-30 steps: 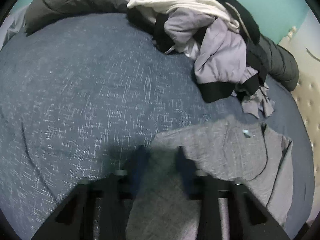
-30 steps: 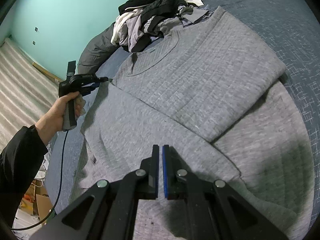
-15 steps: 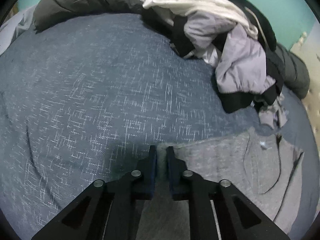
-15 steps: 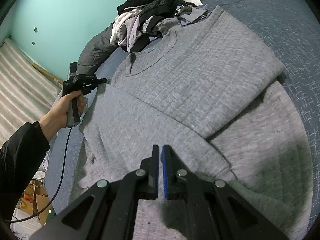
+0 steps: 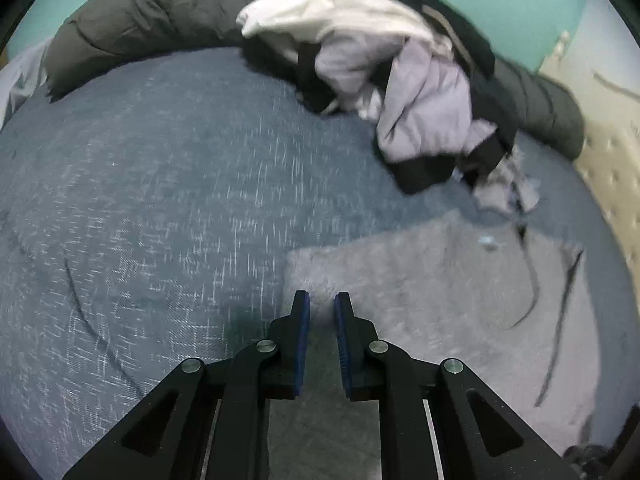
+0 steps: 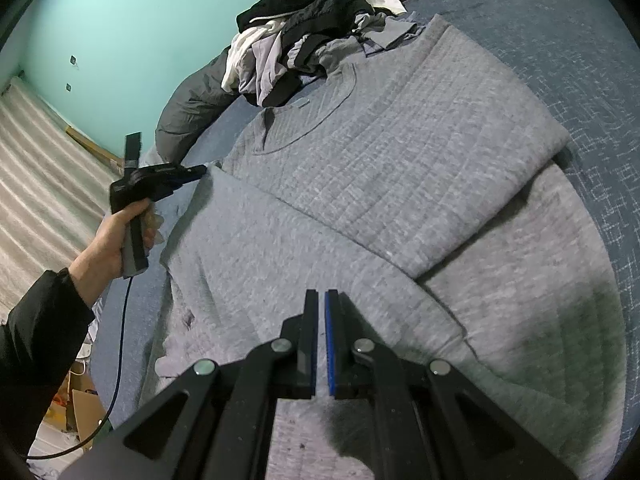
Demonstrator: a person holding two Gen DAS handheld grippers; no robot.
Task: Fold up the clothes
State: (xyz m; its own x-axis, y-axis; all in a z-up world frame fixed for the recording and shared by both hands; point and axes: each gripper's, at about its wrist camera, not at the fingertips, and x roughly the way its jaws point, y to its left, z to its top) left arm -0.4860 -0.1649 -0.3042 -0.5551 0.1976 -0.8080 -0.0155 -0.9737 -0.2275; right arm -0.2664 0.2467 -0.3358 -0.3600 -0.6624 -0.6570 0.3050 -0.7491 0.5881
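Both tools hover over the grey sweater (image 6: 400, 168), left parted, right closed, clothes pile (image 5: 400, 80) beyond.

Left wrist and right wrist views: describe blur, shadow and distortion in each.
Left wrist view: motion blur smears the heap of white, lilac and black clothes and the grey sweatshirt; the fingers stay sharp. Right wrist view: crisp; the gripper's dark shadow falls on the sweatshirt, lower right. Both: fisheye curves the blue speckled bedspread, black corners.
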